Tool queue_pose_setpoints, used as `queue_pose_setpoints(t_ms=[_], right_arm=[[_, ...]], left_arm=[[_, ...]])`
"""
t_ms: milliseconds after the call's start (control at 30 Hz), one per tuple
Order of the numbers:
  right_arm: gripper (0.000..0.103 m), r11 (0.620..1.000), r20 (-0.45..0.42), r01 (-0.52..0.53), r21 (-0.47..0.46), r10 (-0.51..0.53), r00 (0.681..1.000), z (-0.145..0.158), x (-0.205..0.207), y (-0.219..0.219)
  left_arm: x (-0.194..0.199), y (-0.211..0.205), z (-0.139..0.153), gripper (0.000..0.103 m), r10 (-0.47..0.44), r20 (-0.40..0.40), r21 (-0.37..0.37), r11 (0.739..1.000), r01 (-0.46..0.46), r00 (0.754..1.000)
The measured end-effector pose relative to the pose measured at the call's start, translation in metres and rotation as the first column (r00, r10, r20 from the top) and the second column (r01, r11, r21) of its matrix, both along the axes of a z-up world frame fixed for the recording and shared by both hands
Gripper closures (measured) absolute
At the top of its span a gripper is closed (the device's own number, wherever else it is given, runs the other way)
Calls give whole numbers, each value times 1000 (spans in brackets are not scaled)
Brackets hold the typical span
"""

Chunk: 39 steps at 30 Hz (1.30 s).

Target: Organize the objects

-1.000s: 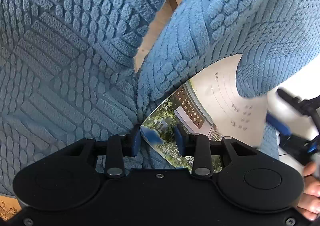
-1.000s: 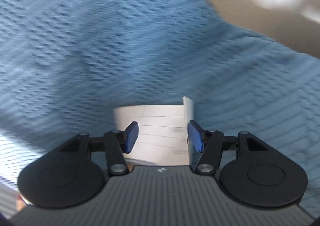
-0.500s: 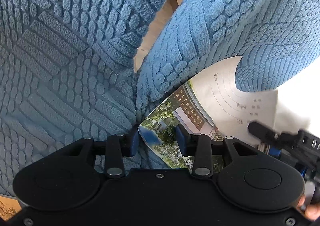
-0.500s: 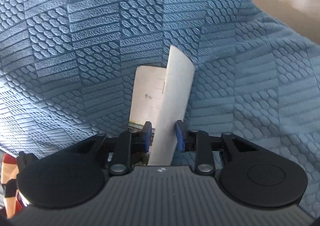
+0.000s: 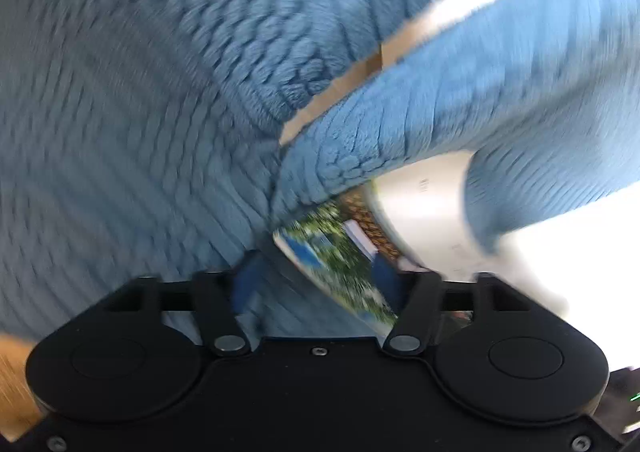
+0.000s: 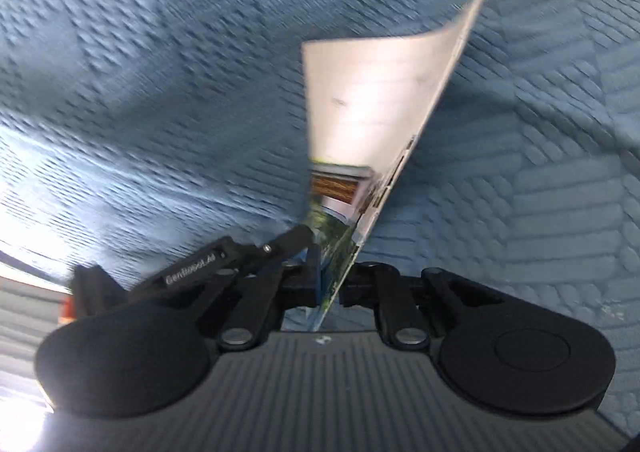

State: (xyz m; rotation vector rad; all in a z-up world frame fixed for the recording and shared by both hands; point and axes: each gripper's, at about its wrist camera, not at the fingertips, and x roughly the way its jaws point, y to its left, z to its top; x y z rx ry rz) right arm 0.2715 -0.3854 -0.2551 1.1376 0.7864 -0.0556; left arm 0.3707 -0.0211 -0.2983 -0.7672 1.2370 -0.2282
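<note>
- Left wrist view: the left gripper (image 5: 316,288) has its jaws spread apart, with the glossy corner of a photo card (image 5: 340,272) lying in the gap; the blur hides whether either pad touches it, so I judge it let go or nearly so. The card's white side runs on under a fold of the blue textured blanket (image 5: 160,112), and a strip of tan surface (image 5: 352,92) shows between two folds
- Right wrist view: the right gripper (image 6: 334,288) is pinched on the lower edge of the photo card (image 6: 368,112), which stands up on edge, bowed, picture side low and white side high, over the blue blanket (image 6: 520,172). A finger of the other gripper (image 6: 248,256) reaches in from the left, its tip at the card's lower corner
- To do the step well, judged from this: let the right grip alone carry the card, hold firm near the edge but not so hard it creases, and draw the left one clear sideways before lifting, so the tip does not snag the corner
- Keep the card clear of the blanket folds while carrying it to where it belongs
</note>
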Motion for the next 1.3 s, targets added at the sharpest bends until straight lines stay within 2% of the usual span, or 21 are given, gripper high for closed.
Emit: queue_pose_setpoints(t_ms=[33, 67, 200, 300, 400, 500, 567, 600, 667, 833, 900, 933, 967, 1067, 1133, 1300], right_arm=[[92, 1000, 23, 2, 16, -3, 1000, 1, -1, 2], [92, 999, 43, 1, 32, -3, 999, 1, 0, 4], [92, 993, 103, -5, 121, -8, 995, 10, -11, 2], [92, 995, 133, -25, 101, 11, 991, 26, -26, -2], [92, 991, 136, -23, 132, 5, 991, 31, -40, -4], [92, 986, 116, -23, 165, 4, 993, 35, -57, -6], [92, 981, 106, -31, 190, 11, 994, 36, -65, -6], [92, 980, 108, -36, 196, 15, 994, 37, -69, -6], [92, 981, 106, -40, 191, 20, 994, 42, -75, -7], [92, 983, 53, -23, 182, 14, 998, 36, -77, -6], [90, 978, 24, -3, 207, -2, 1000, 32, -83, -10], [90, 975, 3, 14, 223, -15, 1000, 28, -85, -10], [90, 970, -12, 28, 240, -26, 1000, 24, -84, -10], [89, 970, -82, 74, 231, -57, 995, 17, -92, -11], [89, 955, -116, 119, 271, -90, 989, 11, -100, -14], [90, 955, -134, 172, 240, -143, 981, 18, -119, -16]], left_arm=[[-4, 7, 0, 28, 29, -16, -57, 998, -30, 999], [-8, 14, 1, 26, 54, -29, -104, 993, -57, 998], [-24, 33, -5, 26, 101, -87, -237, 964, -119, 991], [-31, 35, -13, 28, 110, -106, -308, 941, -138, 988], [-34, 38, -20, 35, 123, -117, -349, 924, -157, 985], [-36, 24, -21, 43, 91, -85, -370, 922, -116, 992], [-43, 18, -20, 56, 56, -68, -389, 918, -78, 996], [-41, 11, -21, 59, 43, -66, -390, 919, -65, 997], [-45, 7, -21, 73, 25, -69, -389, 920, -51, 997], [-51, 0, -16, 90, 12, -52, -370, 929, -31, 999], [-51, -9, -13, 93, 6, -36, -353, 936, -18, 999], [-53, -8, -10, 101, 1, -26, -340, 940, -10, 1000], [-42, -18, -13, 102, -2, -19, -335, 942, -5, 1000], [-53, -13, 3, 102, -9, 23, -300, 954, 15, 1000], [-60, -17, 15, 102, -21, 50, -254, 967, 33, 999], [-88, -25, 47, 102, -48, 122, -155, 986, 66, 991]])
